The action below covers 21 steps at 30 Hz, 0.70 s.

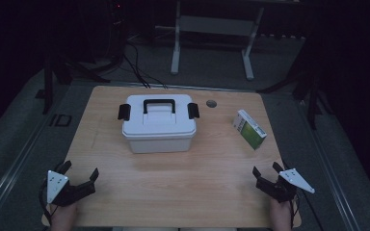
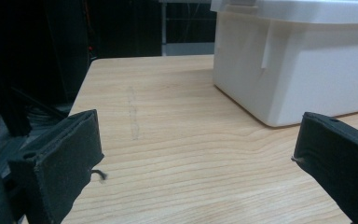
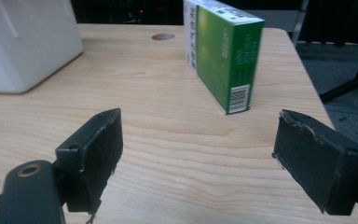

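Green-and-white carton (image 3: 223, 56) stands just ahead of the right gripper (image 1: 269, 175) — nearer than the left gripper (image 1: 79, 173); both gape wide, empty.

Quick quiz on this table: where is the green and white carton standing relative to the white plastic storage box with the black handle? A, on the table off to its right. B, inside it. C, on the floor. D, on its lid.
A: the green and white carton stands on the wooden table, apart from the white plastic storage box, to its right.
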### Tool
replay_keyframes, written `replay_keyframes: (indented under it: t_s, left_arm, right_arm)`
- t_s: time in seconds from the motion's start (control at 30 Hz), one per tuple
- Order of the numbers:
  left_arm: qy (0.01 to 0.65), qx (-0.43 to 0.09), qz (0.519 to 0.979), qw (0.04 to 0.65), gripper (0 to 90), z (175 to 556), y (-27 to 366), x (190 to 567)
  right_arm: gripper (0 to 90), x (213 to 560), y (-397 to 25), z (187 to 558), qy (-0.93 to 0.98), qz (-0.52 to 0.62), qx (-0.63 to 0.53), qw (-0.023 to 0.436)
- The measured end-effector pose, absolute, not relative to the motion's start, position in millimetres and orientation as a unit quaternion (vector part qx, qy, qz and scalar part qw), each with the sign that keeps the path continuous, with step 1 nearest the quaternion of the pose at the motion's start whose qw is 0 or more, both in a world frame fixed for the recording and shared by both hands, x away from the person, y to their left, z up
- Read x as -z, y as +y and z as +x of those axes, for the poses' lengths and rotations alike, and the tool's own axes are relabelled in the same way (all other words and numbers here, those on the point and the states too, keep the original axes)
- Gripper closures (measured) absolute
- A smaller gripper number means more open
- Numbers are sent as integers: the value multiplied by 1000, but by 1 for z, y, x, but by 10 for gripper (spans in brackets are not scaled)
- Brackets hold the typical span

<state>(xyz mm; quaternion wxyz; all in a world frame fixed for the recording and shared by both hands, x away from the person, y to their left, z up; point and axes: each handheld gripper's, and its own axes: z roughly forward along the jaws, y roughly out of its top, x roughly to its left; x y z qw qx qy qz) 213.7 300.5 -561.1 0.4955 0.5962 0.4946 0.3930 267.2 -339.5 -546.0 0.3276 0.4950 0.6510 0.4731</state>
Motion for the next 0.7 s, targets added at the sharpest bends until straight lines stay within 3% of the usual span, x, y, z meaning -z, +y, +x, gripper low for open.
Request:
replay_keyframes:
  t_s: [0.37, 0.53, 0.7]
  left_arm:
    - [504, -385, 595, 493, 9, 214, 305, 559]
    - [529, -321, 610, 495, 9, 221, 307, 551]
    - [519, -312, 614, 505, 10, 225, 306, 545]
  right_arm:
    - [151, 543, -327, 267, 670, 476, -461, 335]
    - [139, 537, -321, 272, 671, 461, -467, 344]
    - [140, 529, -315, 281, 678, 452, -481, 324]
